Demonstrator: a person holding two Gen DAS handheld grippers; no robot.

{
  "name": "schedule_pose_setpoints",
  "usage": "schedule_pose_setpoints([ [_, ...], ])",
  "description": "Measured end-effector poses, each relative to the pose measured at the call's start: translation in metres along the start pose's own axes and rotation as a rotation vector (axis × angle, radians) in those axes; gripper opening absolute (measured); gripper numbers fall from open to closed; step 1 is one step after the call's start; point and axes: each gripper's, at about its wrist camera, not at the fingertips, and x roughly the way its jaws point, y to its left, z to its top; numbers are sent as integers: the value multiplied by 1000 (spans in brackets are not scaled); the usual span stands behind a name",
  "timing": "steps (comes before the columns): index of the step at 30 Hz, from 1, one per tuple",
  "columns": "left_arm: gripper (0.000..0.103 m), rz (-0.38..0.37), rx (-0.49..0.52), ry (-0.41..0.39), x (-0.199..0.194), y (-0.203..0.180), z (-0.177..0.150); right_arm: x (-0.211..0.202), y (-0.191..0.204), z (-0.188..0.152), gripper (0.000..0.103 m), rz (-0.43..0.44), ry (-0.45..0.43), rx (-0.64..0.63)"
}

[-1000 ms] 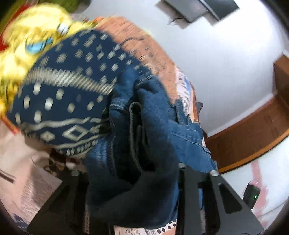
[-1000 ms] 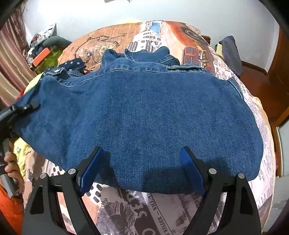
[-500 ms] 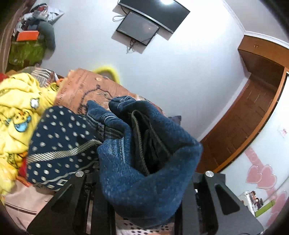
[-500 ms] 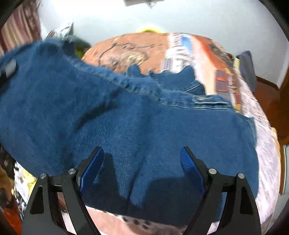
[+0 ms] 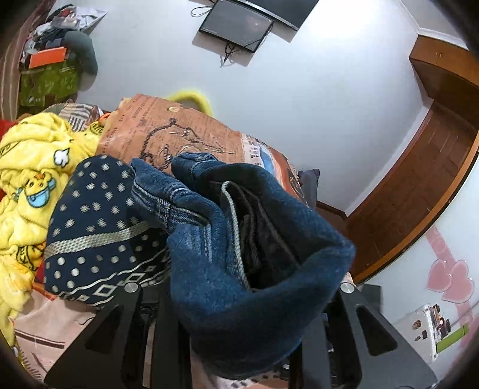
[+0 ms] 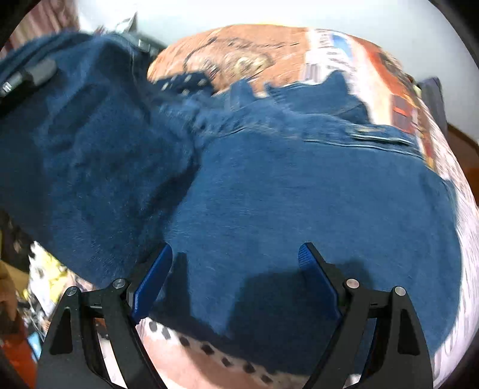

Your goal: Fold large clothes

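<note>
The left hand-held gripper [image 5: 239, 299] is clamped on a thick bunched fold of the denim jacket [image 5: 227, 269]; the fabric fills the gap between its black fingers and rises in front of the lens, showing a fuzzy blue face, pale stitched seams and dark inner layers. Left of that gripper lies a navy cloth with pale dots and a woven band [image 5: 98, 227], and further left a fluffy yellow blanket printed with cartoon ducks [image 5: 27, 185]. Ahead of it the bedsheet [image 5: 185, 140] is orange-brown with newspaper-style print too small to read. Beyond stand a pale wall, a dark screen [image 5: 239, 24] mounted high, and brown wooden panelling [image 5: 419, 179] to the right.

The right hand-held gripper [image 6: 236, 275] stands wide apart, its blue ribbed pads [image 6: 152, 281] over the jacket's near hem with nothing pinched between them. From here the jacket [image 6: 299, 209] spreads flat across the bed in front, its collar at the far side, while its left portion is lifted up and blurred. The printed sheet [image 6: 374, 59] shows beyond it, lettering unreadable, and dotted print [image 6: 209, 350] under the gripper.
</note>
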Motion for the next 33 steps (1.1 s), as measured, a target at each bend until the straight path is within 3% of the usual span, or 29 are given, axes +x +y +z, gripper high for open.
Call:
schedule_pose_setpoints([
  [3,23,-27,33,5,9,-28,0,-25,-24,-10,84,-17,-41,54],
  [7,23,-86,52,36,34,-70,-2,-55,-61,-26,84,-118,-82,94],
  [11,23,-168,57,126,75,-122,-15,-82,-103,-42,84,-164,-106,177],
  [18,23,-181,247,278,125,-200,-72,-119,-159,-72,84,-242,-137,323],
  [23,23,-146,432,380,141,-226,-120,-131,-181,-89,84,-264,-140,384],
  [27,26,-123,507,448,154,-225,-146,-137,-185,-97,84,-275,-136,386],
  [30,27,-133,532,456,149,-220,-156,-138,-183,-99,84,-277,-138,369],
  [33,38,-148,568,481,141,-221,-160,-139,-177,-101,84,-280,-139,350],
])
